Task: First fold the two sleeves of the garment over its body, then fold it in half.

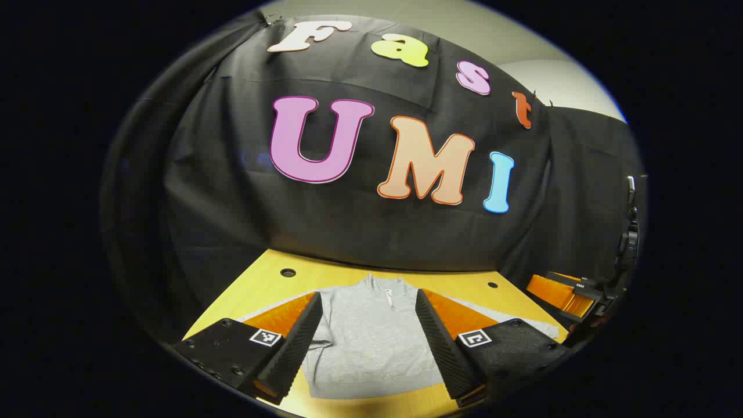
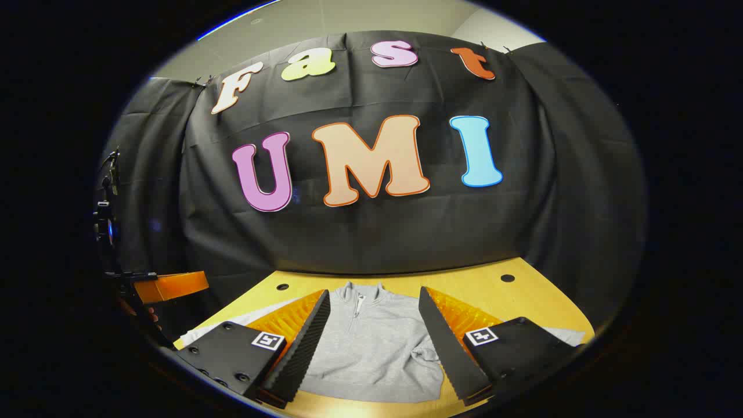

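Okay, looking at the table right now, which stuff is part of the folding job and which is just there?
Part of the job:
grey garment, lying flat on the table
left gripper, open above it
right gripper, open above it

Just there:
yellow table with small round holes
black cloth wall behind

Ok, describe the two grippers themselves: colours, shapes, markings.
Both look alike. The left gripper has two wedge-shaped black fingers with ribbed inner faces, orange ribbed outer sides, and a square black-and-white marker on each black base plate with screw holes. The right gripper has the same build: black ribbed fingers, orange sides, one marker on each.
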Demonstrator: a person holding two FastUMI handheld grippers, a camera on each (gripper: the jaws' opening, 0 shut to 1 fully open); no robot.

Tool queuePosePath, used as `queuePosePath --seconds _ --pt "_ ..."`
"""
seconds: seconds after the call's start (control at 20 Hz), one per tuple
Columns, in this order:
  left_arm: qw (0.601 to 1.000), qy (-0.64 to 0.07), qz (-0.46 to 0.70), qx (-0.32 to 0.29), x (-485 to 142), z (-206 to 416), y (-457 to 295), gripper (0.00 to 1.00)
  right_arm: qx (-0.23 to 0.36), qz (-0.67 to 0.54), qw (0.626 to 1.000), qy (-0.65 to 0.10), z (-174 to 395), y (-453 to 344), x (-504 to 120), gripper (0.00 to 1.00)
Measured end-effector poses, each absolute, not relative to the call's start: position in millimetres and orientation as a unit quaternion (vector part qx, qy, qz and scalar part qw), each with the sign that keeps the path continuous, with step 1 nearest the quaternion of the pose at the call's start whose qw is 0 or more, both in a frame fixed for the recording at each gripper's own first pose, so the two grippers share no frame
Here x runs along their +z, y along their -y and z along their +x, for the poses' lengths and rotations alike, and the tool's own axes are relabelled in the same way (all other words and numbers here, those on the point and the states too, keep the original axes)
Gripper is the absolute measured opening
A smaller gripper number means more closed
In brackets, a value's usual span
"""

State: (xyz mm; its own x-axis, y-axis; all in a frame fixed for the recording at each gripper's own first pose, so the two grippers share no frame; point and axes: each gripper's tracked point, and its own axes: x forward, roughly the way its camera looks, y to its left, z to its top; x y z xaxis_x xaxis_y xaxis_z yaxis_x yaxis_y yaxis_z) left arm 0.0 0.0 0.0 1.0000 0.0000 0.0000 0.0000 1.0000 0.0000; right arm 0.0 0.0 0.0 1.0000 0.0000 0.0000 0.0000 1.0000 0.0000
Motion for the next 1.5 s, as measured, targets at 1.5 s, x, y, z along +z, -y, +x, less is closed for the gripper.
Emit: queuePosePath --seconds 1.5 --pt "0.999 -0.029 -0.005 -0.014 -27 -15 -8 0.94 -0.043 -0.017 0.999 -0.015 -28 23 -21 0.97"
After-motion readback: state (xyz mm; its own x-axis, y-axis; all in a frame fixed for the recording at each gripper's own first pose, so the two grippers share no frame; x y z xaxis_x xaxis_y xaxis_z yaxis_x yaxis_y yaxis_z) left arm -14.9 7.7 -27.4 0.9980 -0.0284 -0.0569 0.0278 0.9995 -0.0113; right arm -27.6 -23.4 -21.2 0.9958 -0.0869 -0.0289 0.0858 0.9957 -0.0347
